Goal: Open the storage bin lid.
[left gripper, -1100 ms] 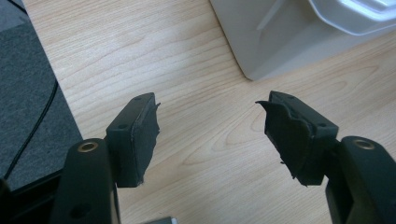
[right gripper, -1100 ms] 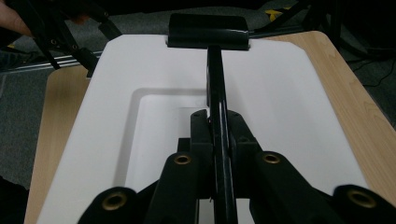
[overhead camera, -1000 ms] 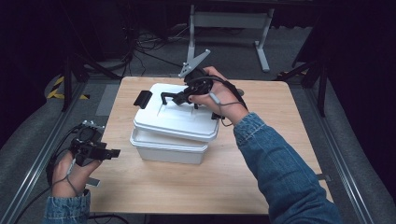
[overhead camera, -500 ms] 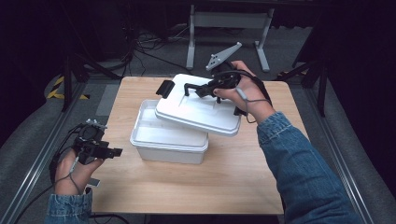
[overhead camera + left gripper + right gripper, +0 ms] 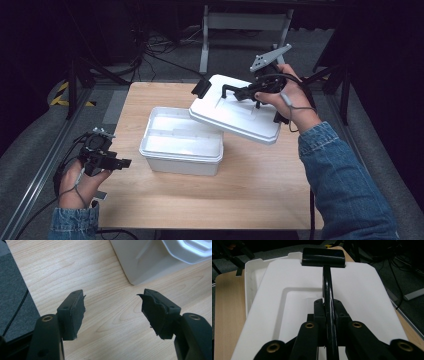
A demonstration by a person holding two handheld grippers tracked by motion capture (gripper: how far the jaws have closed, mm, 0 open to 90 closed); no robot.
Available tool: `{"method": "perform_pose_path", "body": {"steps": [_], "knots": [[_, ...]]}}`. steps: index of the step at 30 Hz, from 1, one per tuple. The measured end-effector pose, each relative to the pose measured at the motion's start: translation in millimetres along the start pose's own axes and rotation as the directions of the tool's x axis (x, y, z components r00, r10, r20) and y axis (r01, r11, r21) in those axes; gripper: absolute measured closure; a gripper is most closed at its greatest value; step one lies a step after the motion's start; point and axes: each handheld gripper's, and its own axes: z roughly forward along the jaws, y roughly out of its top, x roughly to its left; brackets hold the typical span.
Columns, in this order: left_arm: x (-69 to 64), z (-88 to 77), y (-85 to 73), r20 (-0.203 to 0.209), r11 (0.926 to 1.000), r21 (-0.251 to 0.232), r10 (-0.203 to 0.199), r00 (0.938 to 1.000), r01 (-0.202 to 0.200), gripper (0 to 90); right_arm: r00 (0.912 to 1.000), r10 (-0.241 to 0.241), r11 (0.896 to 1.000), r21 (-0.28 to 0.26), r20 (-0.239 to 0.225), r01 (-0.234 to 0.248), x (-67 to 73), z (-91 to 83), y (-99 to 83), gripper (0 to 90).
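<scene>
I have the wooden table [image 5: 250,190] spread across the middle of the high view, and on it, just left of center, the white box [image 5: 181,145] sits open and looks bare inside, though glare on its floor keeps me from being sure. Above and to the right of it the white lid [image 5: 235,112] hangs tilted in the air, its lower left edge overlapping the box's upper right corner. My right gripper [image 5: 329,315], upper right of that view, has its 2 jaws pinched together on the lid's black handle [image 5: 326,280], which runs straight up the right gripper view to a black clasp [image 5: 323,257] at the far edge. My left gripper [image 5: 111,306] rests at the lower left with its jaws spread over bare wood, beside the box wall. The grip is on 1 thin bar, so I judge the lid could swing and clip the box, nudging it across the table.
</scene>
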Motion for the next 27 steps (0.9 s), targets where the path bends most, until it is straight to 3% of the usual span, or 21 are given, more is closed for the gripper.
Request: {"method": "perform_pose_path", "body": {"steps": [14, 27], "knots": [[1.1, 0.5, -0.2, 0.001, 1.0, 0.009, -0.001, 1.0, 0.001, 35.4, 0.9983, 0.038, 0.999, 0.001, 0.045, -0.038, -14.7, -24.3, -26.8, 84.5], [0.7, 0.9, 1.1, 0.002, 1.0, 0.008, -0.004, 1.0, 0.004, 35.4, 0.9875, 0.13, 0.991, 0.012, 0.089, -0.131, -37.5, -31.6, -66.2, 84.5]]}}
